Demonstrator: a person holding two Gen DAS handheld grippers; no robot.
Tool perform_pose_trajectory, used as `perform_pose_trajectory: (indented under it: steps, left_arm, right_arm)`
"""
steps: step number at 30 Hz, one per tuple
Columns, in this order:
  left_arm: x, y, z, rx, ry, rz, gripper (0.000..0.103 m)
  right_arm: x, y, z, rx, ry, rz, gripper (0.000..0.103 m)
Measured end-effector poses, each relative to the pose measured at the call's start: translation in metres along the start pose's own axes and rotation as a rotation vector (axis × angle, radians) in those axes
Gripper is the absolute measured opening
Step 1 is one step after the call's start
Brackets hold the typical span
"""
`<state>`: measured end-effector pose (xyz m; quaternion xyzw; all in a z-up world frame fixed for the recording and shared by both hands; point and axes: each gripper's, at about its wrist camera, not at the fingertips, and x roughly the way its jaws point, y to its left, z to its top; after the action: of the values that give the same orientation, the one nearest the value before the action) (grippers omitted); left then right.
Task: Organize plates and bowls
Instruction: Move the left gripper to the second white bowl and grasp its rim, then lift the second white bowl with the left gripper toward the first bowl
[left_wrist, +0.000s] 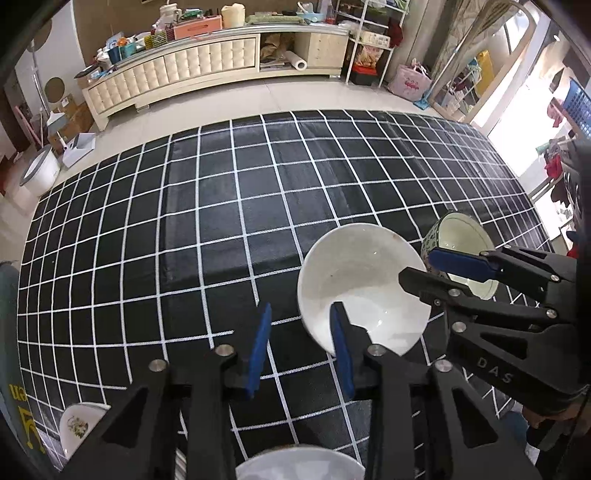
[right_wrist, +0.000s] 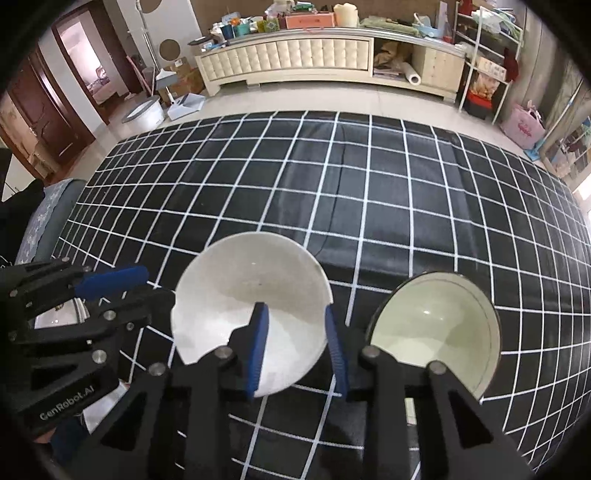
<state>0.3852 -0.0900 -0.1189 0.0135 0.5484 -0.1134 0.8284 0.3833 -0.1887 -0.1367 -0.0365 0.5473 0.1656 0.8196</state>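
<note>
- Your left tool (left_wrist: 301, 350) hangs over the black, white-gridded cloth (left_wrist: 221, 221) on the bench, its blue pads set narrow with only cloth showing between them
- Its right-hand pad (left_wrist: 341, 350) overlaps the near-left rim of the plain white bowl (left_wrist: 364, 291); you cannot tell from this view whether it touches, and no part of the bowl sits in the gap
- Your right tool (right_wrist: 297, 350) points steeply down with its pads astride the white bowl's near-right edge: the left pad (right_wrist: 256, 350) over the inside, the right pad (right_wrist: 336, 350) at the outer rim
- The gap there is narrow, yet the pads do not visibly press on the rim, so you have nothing clearly held
- In the left wrist view your right tool (left_wrist: 417, 266) reaches in from the right, across the white bowl and the one beside it
- The green-patterned bowl (left_wrist: 461, 251) stands upright just beside the white bowl, on its right, pale inside with a dark rim line
- A flower-printed dish (left_wrist: 79, 428) lies at the near-left edge of the cloth, well apart from both bowls
- Another white dish (left_wrist: 299, 463) shows at the bottom edge, under your left tool
- Beyond the bench a long cream cabinet (left_wrist: 207, 62) runs along the wall, cluttered on top
</note>
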Motion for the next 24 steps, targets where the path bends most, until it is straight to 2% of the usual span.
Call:
perform_pose_trajectory:
  steps: [8, 13, 19, 24]
  left_arm:
    - [0.026, 0.003, 0.002, -0.021, 0.055, -0.011, 0.023]
    - [0.033, -0.001, 0.0, -0.014, 0.077, -0.012, 0.021]
    - [0.043, -0.009, 0.0, 0.001, 0.084, -0.023, 0.014]
    - [0.048, -0.014, 0.0, 0.019, 0.082, 0.005, 0.014]
  right_arm:
    - [0.007, -0.007, 0.005, -0.009, 0.001, -0.022, 0.028]
    - [0.019, -0.007, 0.003, -0.029, 0.021, -0.035, 0.021]
    - [0.032, -0.011, -0.003, -0.01, 0.055, -0.034, 0.015]
    - [0.032, -0.007, -0.007, -0.003, 0.034, -0.072, 0.015]
